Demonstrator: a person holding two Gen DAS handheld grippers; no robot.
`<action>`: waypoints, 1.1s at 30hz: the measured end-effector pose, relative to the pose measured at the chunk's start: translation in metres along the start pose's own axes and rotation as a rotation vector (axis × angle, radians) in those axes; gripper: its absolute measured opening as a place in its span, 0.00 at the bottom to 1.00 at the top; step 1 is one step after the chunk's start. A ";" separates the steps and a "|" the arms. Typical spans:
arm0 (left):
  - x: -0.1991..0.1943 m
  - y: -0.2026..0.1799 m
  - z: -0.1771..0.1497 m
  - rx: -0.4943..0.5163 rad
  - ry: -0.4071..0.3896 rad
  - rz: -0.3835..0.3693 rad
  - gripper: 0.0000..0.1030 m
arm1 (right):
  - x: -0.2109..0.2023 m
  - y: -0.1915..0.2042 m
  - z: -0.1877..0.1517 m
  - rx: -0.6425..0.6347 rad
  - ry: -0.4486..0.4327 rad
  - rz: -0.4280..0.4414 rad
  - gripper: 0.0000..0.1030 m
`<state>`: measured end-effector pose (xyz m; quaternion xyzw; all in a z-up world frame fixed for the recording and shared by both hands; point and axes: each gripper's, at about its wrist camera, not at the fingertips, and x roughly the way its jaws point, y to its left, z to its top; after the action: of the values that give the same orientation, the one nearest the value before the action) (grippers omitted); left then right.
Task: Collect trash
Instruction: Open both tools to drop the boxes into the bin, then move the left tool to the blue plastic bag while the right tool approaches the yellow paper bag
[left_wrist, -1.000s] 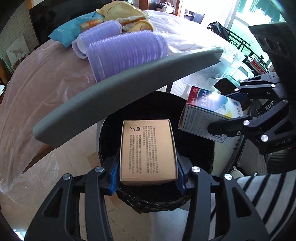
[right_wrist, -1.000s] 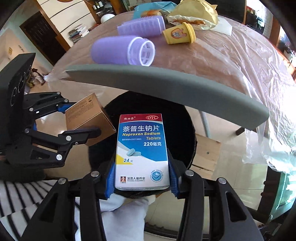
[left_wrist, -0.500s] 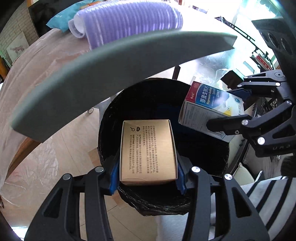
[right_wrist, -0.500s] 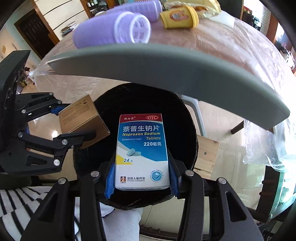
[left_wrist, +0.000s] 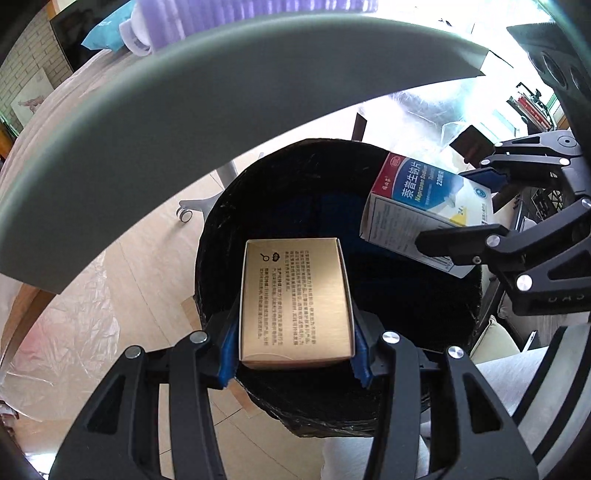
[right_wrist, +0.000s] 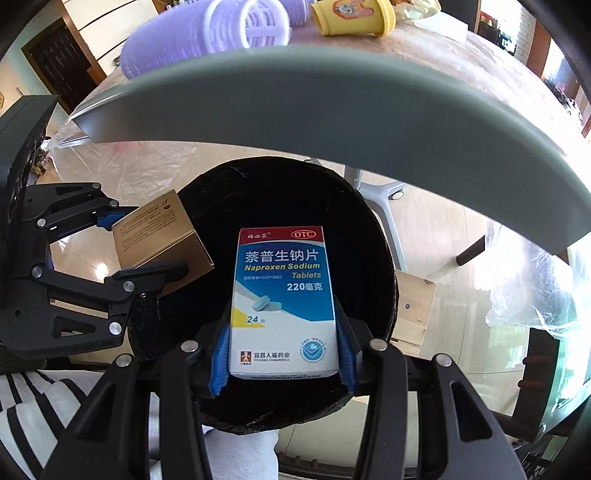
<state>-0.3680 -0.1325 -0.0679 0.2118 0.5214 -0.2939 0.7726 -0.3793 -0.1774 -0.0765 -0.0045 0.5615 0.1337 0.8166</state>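
Observation:
My left gripper (left_wrist: 295, 347) is shut on a gold cardboard box (left_wrist: 295, 299) and holds it over the near side of a black-lined round bin (left_wrist: 295, 177). Over the same bin (right_wrist: 280, 192), my right gripper (right_wrist: 282, 354) is shut on a blue and white tablet box (right_wrist: 282, 295). Each view shows the other gripper at its side: the tablet box (left_wrist: 421, 206) at right in the left wrist view, the gold box (right_wrist: 155, 232) at left in the right wrist view. Both boxes hang above the bin's mouth, apart from each other.
The grey edge of a table (left_wrist: 184, 122) arches just above the bin. On its plastic-covered top lie purple hair rollers (right_wrist: 207, 37) and a yellow cup (right_wrist: 351, 16). A table leg with a castor (left_wrist: 184, 214) and a wooden block (right_wrist: 413, 306) stand beside the bin. Striped sleeves (right_wrist: 37, 406) are close by.
Both grippers have sunk toward the bin with their boxes still held. The table edge now fills more of the upper view and the bin looks larger.

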 end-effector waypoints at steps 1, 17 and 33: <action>0.001 0.000 -0.001 0.000 0.003 0.001 0.47 | 0.000 -0.001 0.001 -0.003 -0.001 -0.002 0.44; -0.007 0.000 0.004 -0.009 -0.029 -0.002 0.74 | -0.035 -0.002 -0.005 0.037 -0.041 -0.023 0.76; -0.131 0.023 0.017 -0.055 -0.334 -0.097 0.98 | -0.176 -0.026 0.033 0.080 -0.401 -0.142 0.96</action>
<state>-0.3777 -0.0956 0.0612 0.1136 0.4033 -0.3476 0.8388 -0.4020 -0.2354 0.0935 0.0150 0.3910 0.0517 0.9188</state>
